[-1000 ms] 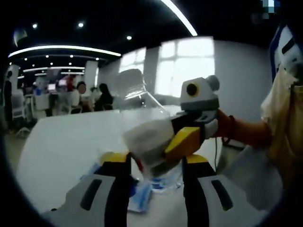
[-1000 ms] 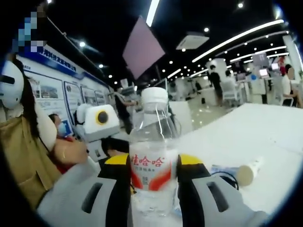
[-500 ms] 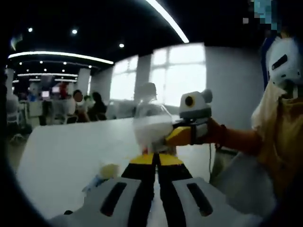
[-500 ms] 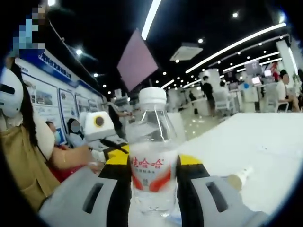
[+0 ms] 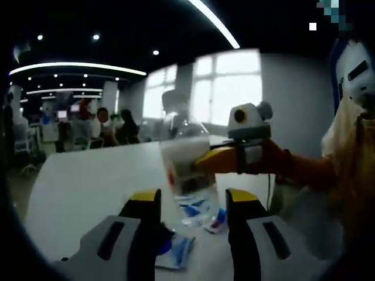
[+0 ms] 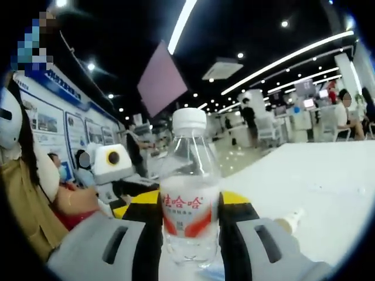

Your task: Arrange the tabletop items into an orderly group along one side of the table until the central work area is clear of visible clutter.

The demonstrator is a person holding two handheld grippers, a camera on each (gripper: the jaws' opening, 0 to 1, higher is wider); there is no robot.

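Two grippers are in play. The right gripper point(image 6: 190, 202) is clamped on a water bottle point(image 6: 190, 199), held upright between its yellow-tipped jaws, white cap up, lifted off the white bench point(image 6: 328, 175). In the left gripper view the same bottle point(image 5: 186, 161) is seen hanging above the bench point(image 5: 88, 181), with the right gripper point(image 5: 220, 161) gripping its mid body from the right side. The left gripper point(image 5: 187, 202) is spread wide and holds nothing; the bottle appears just ahead of its jaws.

Risks, judged: the bottle is thin clear plastic, smooth, with a glossy red and white label right where the jaws press, so slipping or squashing is likely if the grip is loosened or tightened. If it is set down tilted, toppling is likely given the tall narrow shape. A clash between the two grippers is possible, since they are close. Blue and white flat packets point(image 5: 176, 252) lie on the bench under the bottle; landing on them would leave it unsteady.

A small cylindrical tube-like item point(image 6: 290, 221) with a pale rounded end lies on the bench beside the right gripper; its material cannot be told. The bench surface reads as matte and flat.
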